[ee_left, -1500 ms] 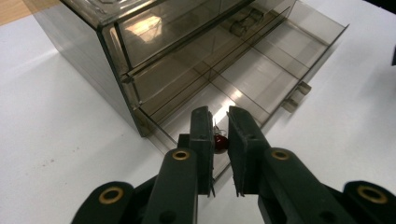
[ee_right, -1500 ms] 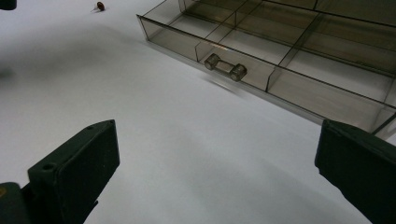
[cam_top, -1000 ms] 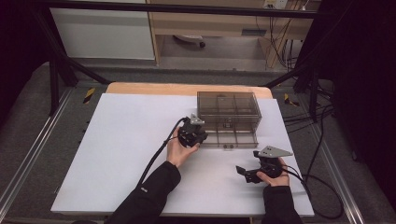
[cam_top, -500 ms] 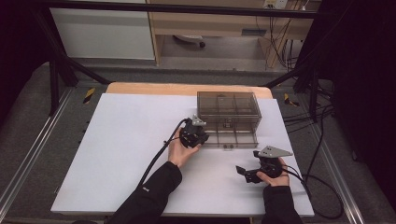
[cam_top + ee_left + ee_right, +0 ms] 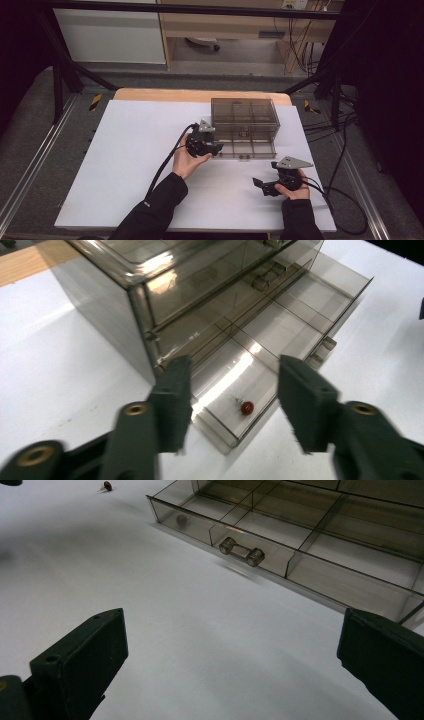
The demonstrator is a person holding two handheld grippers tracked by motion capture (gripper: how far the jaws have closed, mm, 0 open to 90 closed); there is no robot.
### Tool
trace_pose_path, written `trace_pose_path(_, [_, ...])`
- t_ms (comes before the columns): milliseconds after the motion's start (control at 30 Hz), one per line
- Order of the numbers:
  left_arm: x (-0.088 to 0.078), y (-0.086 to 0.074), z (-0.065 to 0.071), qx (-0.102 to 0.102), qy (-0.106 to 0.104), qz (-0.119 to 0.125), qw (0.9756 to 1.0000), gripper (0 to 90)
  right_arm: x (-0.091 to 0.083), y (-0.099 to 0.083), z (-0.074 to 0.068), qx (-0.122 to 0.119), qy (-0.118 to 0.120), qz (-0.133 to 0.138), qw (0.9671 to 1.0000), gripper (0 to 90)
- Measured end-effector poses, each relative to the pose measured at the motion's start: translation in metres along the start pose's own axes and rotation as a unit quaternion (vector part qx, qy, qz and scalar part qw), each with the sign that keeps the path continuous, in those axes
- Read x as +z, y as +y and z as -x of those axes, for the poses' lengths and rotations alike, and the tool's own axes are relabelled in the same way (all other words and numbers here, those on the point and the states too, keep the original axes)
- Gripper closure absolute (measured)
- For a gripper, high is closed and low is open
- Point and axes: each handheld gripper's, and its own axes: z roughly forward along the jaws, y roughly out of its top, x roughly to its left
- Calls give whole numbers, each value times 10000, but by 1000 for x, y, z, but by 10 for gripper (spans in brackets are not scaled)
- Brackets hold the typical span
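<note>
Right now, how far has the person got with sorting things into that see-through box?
Done: a small red bead-like piece lies in the pulled-out clear plastic drawer. In hand: the left tongs, just opened, hover empty above it. Left: another small red piece on the white table, perhaps next.

From above the near edge we look forward and down; both gripper views sit close, sharing the open drawer (image 5: 280,335) toward twelve o'clock.

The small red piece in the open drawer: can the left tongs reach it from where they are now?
Probably yes. The left tongs are open right above the red piece, which lies alone in the end compartment of the pulled-out drawer, with nothing covering it.
</note>
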Motion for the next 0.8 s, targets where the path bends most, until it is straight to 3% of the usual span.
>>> trace_pose_path(233, [-17, -6, -7, 39, 63, -38, 10000, 317, 0, 0, 0, -4, -4, -12, 10000, 6])
trace_pose_path(567, [-40, -21, -18, 104, 271, 58, 9996, 206, 0, 0, 0, -8, -16, -20, 10000, 6])
trace_pose_path(800, [-49, -32, -28, 31, 432, -108, 9990, 126, 1, 0, 0, 5, -18, -37, 10000, 6])
